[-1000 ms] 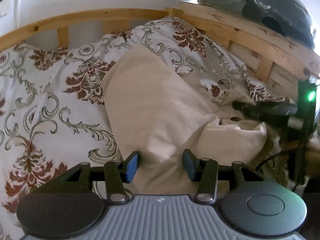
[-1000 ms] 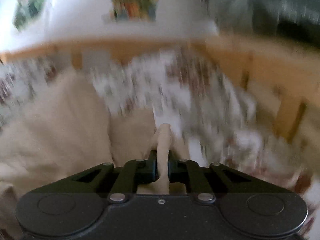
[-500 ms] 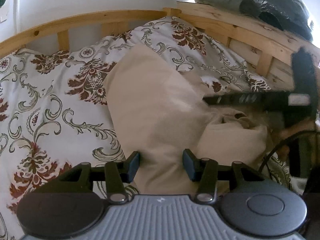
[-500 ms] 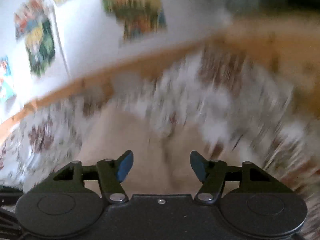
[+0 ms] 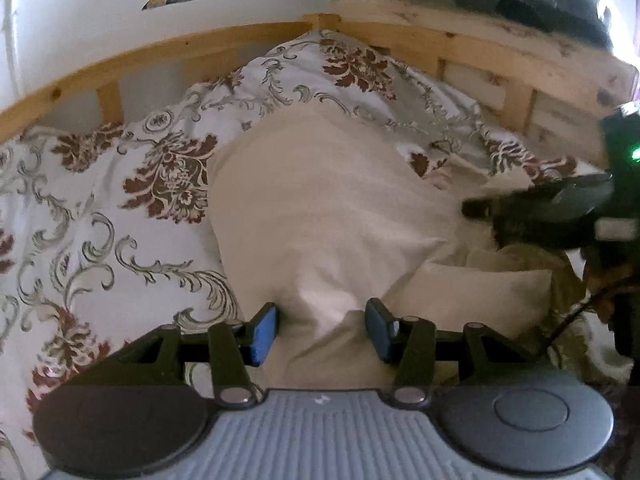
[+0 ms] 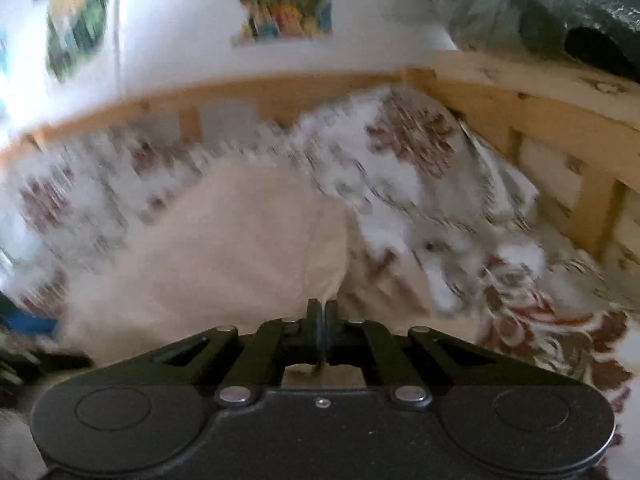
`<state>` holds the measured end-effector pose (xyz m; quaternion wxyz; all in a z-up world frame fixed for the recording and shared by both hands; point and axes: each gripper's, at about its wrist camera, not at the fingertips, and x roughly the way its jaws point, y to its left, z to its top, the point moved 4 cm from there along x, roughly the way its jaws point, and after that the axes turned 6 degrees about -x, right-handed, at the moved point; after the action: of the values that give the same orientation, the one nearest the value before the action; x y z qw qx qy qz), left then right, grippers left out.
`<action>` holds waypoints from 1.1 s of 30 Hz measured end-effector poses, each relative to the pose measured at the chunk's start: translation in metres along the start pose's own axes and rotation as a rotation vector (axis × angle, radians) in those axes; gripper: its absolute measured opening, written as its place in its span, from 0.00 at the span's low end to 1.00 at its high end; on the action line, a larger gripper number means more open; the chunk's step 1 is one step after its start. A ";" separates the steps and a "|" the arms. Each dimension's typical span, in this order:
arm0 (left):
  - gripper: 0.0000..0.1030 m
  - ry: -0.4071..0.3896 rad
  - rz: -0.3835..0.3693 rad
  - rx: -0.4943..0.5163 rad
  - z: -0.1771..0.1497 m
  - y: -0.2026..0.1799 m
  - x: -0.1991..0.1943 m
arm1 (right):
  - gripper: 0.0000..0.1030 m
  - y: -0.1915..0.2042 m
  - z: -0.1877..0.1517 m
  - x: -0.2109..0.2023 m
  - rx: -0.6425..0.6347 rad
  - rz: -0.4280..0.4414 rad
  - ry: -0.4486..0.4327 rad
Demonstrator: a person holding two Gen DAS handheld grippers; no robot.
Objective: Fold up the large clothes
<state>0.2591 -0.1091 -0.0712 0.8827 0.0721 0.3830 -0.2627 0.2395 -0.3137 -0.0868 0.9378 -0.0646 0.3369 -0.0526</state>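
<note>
A large cream garment (image 5: 320,208) lies rumpled on the flower-patterned bed cover (image 5: 100,216), with a folded part (image 5: 472,296) at the near right. My left gripper (image 5: 322,330) stands half open low over the garment's near end, and a bunch of the cloth sits between its blue pads (image 5: 264,334). In the right wrist view the garment (image 6: 224,248) fills the lower left, blurred. My right gripper (image 6: 321,312) is shut at a crease of the cloth; whether any cloth is pinched is too blurred to tell. The right gripper (image 5: 480,210) also reaches in from the right in the left wrist view.
A wooden bed rail (image 5: 200,52) runs along the back and the right side (image 6: 540,120). Dark bagged bundles (image 6: 560,20) rest on the right rail. Colourful pictures (image 6: 284,4) hang on the white wall. A cable (image 5: 568,320) trails at the near right.
The right gripper, shut on a fold of the cream cloth a second ago, opened wide and let it go, then shut again. The left gripper shifted slightly, its jaws unchanged.
</note>
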 end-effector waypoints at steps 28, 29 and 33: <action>0.57 0.018 -0.061 -0.023 0.003 0.008 0.019 | 0.26 0.070 0.068 0.083 -0.295 0.272 -0.094; 0.58 0.016 -0.057 -0.017 0.003 0.006 0.019 | 0.26 0.068 0.064 0.086 -0.279 0.275 -0.092; 0.61 0.004 -0.048 -0.009 0.002 0.004 0.021 | 0.26 0.070 0.050 0.092 -0.262 0.250 -0.103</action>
<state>0.2743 -0.1148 -0.0853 0.8757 0.0592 0.3875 -0.2820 0.3459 -0.2532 -0.1173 0.9367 -0.1463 0.2977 0.1119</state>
